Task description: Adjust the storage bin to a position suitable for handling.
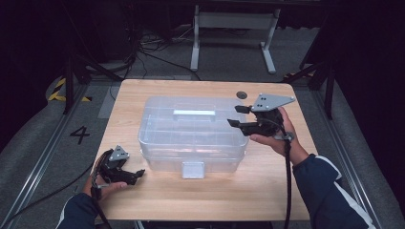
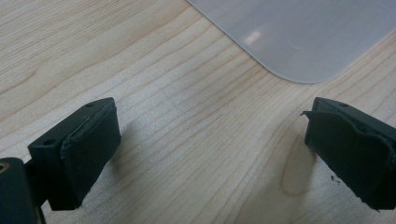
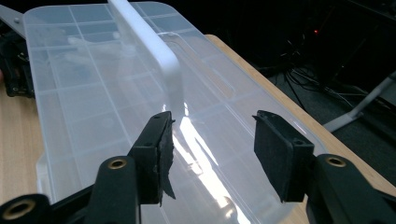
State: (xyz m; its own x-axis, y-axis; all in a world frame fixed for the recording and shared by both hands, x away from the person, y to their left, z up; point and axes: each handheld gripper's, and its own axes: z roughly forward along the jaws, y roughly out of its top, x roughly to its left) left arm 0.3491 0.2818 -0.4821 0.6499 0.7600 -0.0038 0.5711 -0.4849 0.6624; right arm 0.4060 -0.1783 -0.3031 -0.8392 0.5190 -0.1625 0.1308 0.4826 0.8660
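**Clear box waits between my 2 open tongs**

Dark floor, loose cables and a white metal stand surround the pale wooden tabletop, whose grain is smooth and bare apart from a small dark disc near the far edge. At its centre sits a translucent plastic storage box, lid on, with a white handle along the top and a latch on the near side.

My left tongs rest low by the box's near left corner, jaws wide apart and holding nothing. My right tongs hover over the box's right end, also spread wide and empty; in the right gripper view they point along the handle.

I judge the box light, with thin, glossy walls that would flex and slip under a pinch. Its handle looks the stiffest, surest place to grip; the latch tab is a second option.
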